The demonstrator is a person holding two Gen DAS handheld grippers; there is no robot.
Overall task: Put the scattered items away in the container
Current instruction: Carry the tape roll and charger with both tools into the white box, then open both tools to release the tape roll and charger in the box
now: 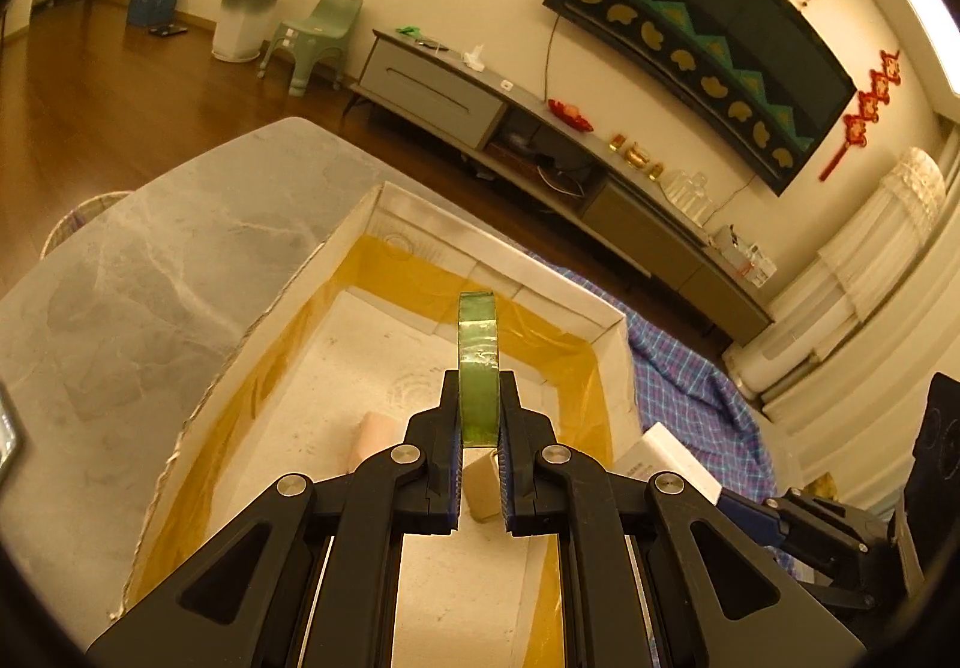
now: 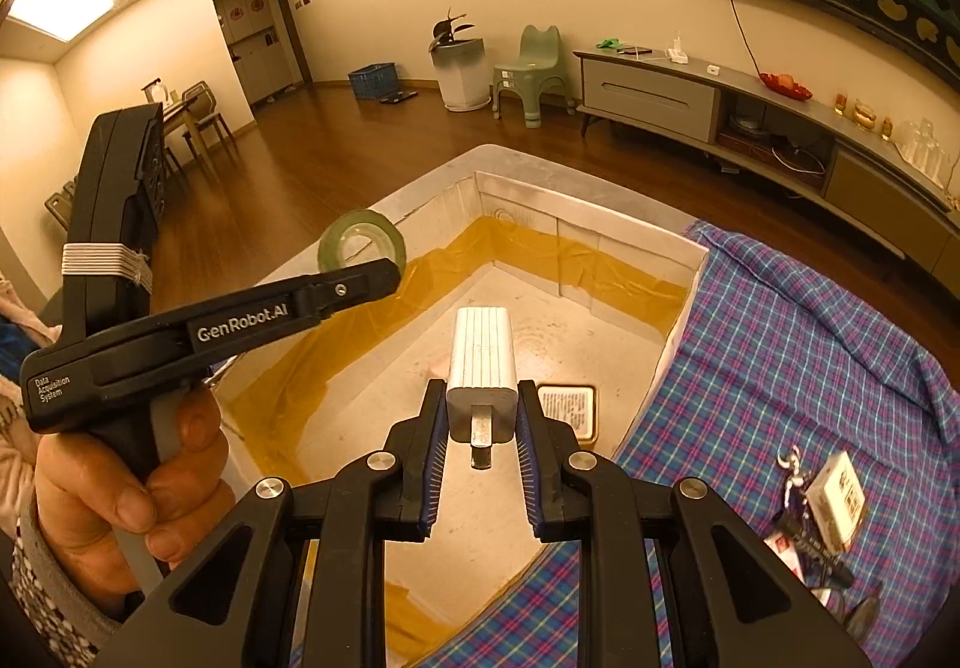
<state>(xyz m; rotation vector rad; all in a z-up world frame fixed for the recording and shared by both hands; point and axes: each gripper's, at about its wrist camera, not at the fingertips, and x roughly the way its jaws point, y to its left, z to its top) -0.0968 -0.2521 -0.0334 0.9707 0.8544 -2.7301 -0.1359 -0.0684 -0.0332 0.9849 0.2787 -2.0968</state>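
Observation:
My left gripper is shut on a green tape roll, held upright over the white foam box with yellow tape along its inside walls. The right wrist view shows the same roll in that gripper above the box's left wall. My right gripper is shut on a white ribbed charger block and holds it above the box. Inside the box lie a pink piece, a tan block and a small gold-edged booklet.
The box stands on a grey marble table. A blue plaid cloth lies to the box's right, with a key ring and small white carton on it. A white box rests on the cloth. A TV cabinet stands beyond.

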